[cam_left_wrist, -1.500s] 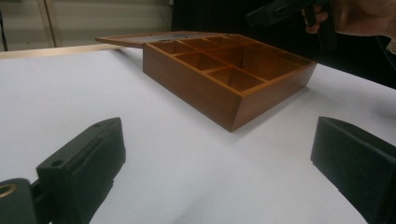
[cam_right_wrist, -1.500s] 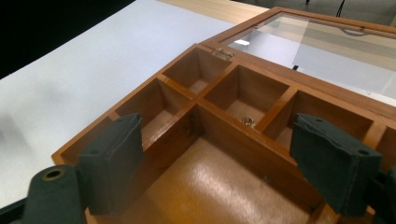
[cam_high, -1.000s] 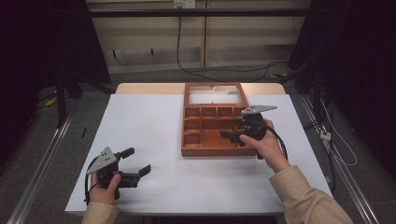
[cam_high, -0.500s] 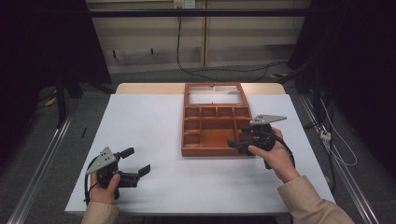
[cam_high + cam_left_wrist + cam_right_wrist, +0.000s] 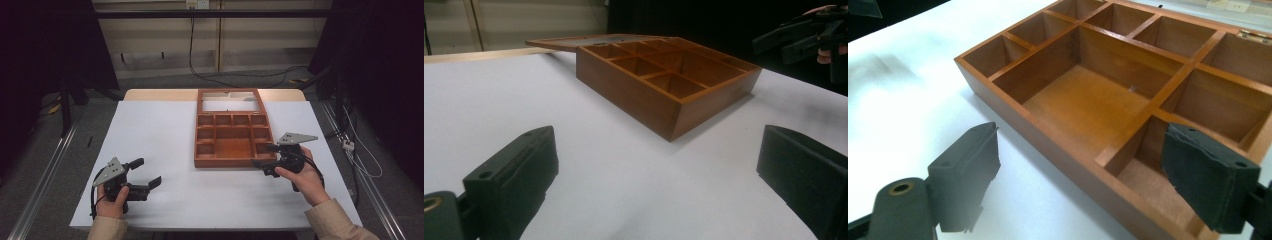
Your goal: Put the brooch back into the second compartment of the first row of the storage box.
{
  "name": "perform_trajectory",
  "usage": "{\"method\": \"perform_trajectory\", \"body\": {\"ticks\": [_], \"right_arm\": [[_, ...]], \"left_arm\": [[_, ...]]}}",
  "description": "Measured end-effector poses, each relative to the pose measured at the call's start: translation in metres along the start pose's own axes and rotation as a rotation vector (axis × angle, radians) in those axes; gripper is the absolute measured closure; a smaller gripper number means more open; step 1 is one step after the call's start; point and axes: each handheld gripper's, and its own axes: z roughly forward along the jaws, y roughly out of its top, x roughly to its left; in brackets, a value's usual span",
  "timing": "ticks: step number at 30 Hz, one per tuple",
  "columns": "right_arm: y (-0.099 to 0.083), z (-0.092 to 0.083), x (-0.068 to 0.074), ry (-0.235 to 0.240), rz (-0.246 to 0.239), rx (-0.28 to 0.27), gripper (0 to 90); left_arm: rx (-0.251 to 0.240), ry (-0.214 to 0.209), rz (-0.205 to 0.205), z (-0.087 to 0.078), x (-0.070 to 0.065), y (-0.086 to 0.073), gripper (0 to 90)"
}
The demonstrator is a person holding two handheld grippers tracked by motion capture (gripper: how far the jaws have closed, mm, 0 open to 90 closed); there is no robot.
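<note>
White covering over the desk [image 5: 165, 135], dark room around it, cables on the floor past the far edge. Right gripper [image 5: 266, 157] held low at the near right corner of the wooden box [image 5: 233, 148], jaws apart and holding nothing; in the right gripper view one jaw sits over the white cover just outside the box's near wall, the other over the small near corner compartment, so the wall lies between them. Left gripper [image 5: 147, 173] rests near the desk's near left corner, well apart from the box, jaws likewise spread and empty, pointing toward the box. Box stands right of the desk's middle, running toward the far edge, lid [image 5: 229, 100] swung fully open and lying flat behind it; all compartments look empty. Judged risks: closing on the near wall from this angle would grip only a thin edge near one corner, so the box may pivot or slide on the smooth cover instead of lifting. A push from the right with nothing bracing the left side could skid it toward the middle. Open lid adds weight at the back, so a lift from the front corner may tip it rearward. Left gripper is too far off to steady anything.
</note>
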Motion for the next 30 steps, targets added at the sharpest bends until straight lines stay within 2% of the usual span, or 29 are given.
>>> {"method": "perform_trajectory", "body": {"ticks": [11,30], "right_arm": [[-0.019,-0.012,0.005,-0.012,-0.016,0.003,16.2],[-0.051,-0.033,0.006,-0.043,0.010,-0.020,16.7]], "left_arm": [[0.002,0.000,0.002,0.000,0.000,0.000,2.6],[0.010,-0.006,0.010,0.001,0.000,0.000,2.6]]}}
